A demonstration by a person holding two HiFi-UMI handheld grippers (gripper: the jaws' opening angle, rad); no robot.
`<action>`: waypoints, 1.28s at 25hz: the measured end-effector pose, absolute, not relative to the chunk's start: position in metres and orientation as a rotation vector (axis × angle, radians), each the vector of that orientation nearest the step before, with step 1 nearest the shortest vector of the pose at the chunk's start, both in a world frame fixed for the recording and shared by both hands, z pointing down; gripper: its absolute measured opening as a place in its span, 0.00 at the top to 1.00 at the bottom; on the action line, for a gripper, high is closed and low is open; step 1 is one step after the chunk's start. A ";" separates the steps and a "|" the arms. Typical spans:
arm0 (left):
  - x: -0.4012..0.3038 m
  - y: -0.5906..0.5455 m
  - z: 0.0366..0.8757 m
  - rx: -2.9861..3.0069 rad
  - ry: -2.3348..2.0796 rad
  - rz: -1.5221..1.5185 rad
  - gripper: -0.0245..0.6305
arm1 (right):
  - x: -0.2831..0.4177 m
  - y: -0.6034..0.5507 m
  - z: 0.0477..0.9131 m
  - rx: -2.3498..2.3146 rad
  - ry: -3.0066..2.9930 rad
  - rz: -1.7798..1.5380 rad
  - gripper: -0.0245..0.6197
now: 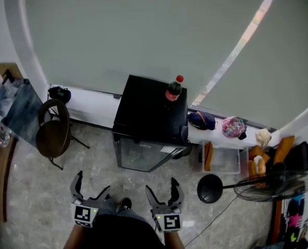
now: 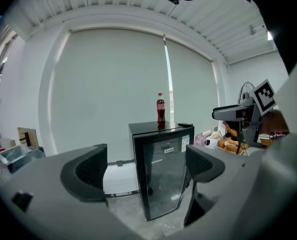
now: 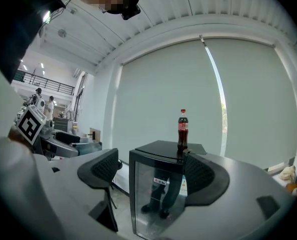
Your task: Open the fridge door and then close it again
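A small black fridge (image 1: 149, 119) with a glass door (image 1: 143, 158) stands against the wall, door shut. It also shows in the left gripper view as the fridge (image 2: 163, 166) and in the right gripper view as the fridge (image 3: 156, 191). A cola bottle (image 1: 173, 90) stands upright on its top. My left gripper (image 1: 89, 189) and right gripper (image 1: 162, 193) hang side by side a short way in front of the door, both open and empty, touching nothing.
A round brown chair (image 1: 53, 131) stands left of the fridge. A standing fan (image 1: 257, 185) and a clear bin (image 1: 224, 160) are to the right. Bags and clutter line the low white ledge (image 1: 99, 105) behind.
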State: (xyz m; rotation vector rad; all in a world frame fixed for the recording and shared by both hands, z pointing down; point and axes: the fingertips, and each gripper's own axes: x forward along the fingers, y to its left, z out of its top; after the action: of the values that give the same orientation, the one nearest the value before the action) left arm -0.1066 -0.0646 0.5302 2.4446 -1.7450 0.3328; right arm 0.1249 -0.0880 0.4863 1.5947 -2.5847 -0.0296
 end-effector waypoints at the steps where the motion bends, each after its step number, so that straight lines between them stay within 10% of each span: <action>1: -0.109 -0.068 0.534 2.448 -1.748 0.333 0.23 | 0.123 -0.091 0.486 1.590 -2.584 -0.028 0.34; 32: -0.129 -0.194 0.654 2.585 -1.295 0.499 0.28 | 0.060 -0.155 0.491 1.753 -2.407 -0.001 0.34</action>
State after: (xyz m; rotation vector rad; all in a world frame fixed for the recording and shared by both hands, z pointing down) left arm -0.1291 -0.1937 0.6536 2.5846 -1.2947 0.4988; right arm 0.0596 -0.1551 0.4908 1.7534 -2.4070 -0.0007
